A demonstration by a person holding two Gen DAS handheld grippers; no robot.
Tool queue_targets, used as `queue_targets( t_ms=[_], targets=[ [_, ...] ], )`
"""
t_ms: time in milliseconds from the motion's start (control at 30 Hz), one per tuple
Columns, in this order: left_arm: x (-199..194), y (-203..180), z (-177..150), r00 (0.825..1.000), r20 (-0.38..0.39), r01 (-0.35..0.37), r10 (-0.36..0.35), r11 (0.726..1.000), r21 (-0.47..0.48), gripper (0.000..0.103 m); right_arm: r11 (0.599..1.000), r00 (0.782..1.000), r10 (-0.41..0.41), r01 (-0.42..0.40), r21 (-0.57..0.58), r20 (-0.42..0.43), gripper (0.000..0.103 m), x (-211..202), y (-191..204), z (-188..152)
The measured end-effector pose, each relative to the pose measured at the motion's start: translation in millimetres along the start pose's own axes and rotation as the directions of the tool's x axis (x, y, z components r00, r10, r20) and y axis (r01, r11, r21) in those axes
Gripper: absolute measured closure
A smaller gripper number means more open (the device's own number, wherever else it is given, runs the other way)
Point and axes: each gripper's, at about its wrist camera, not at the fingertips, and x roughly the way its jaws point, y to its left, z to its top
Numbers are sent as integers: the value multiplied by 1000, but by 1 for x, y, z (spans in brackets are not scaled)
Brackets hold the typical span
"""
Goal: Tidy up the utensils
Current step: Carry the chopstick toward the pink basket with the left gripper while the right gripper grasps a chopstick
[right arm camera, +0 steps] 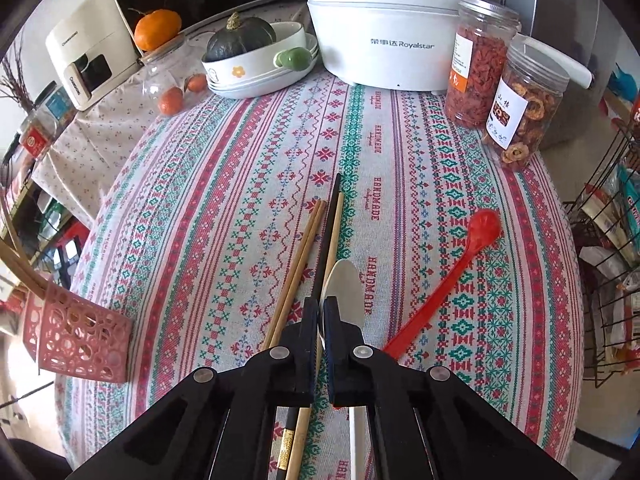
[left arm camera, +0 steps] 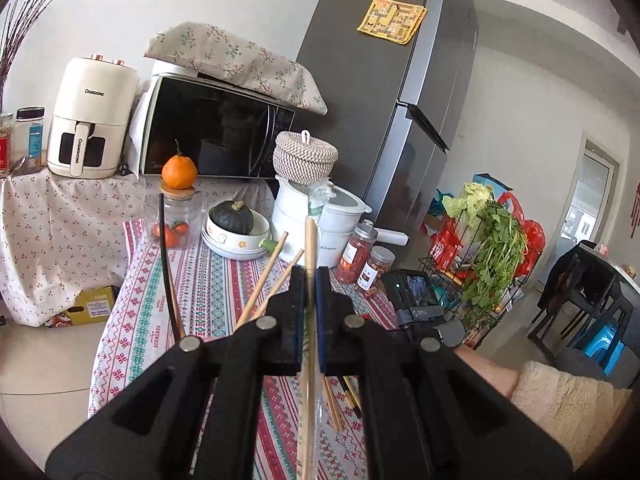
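Left gripper (left arm camera: 308, 280), centre frame, clamps a pale wooden chopstick (left arm camera: 310, 240) whose lower length blurs behind the jaws; further chopsticks (left arm camera: 272, 276) rise left of it, bases hidden. Right gripper (right arm camera: 320, 312), lower centre, is closed on the white spoon (right arm camera: 346, 288)'s edge, handle cut off below. Patterned tablecloth (right arm camera: 240, 184) carries loose chopsticks (right arm camera: 304, 256), red spoon (right arm camera: 452, 272); pink perforated holder (right arm camera: 80, 344) at lower left, partly cropped.
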Motion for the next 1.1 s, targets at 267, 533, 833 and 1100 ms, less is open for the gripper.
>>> queue_targets(
  t_ms=[267,533,833,1100],
  targets=[
    [21,9,6,953,258,-175,160,984,36,97,999,986,38,-40,11,164,101,-56,2,-1],
    [46,22,-13,896,358,-307,263,949,70,97,996,964,83,-84,-7,253,100,-92,10,-3],
    [55,30,-25,887,360,-347,291,932,102,97,992,970,128,-123,-36,207,99,-79,18,-1],
    [54,39,-25,900,325,-330,291,941,70,97,997,997,71,-72,42,34,52,-4,-6,9]
  ],
)
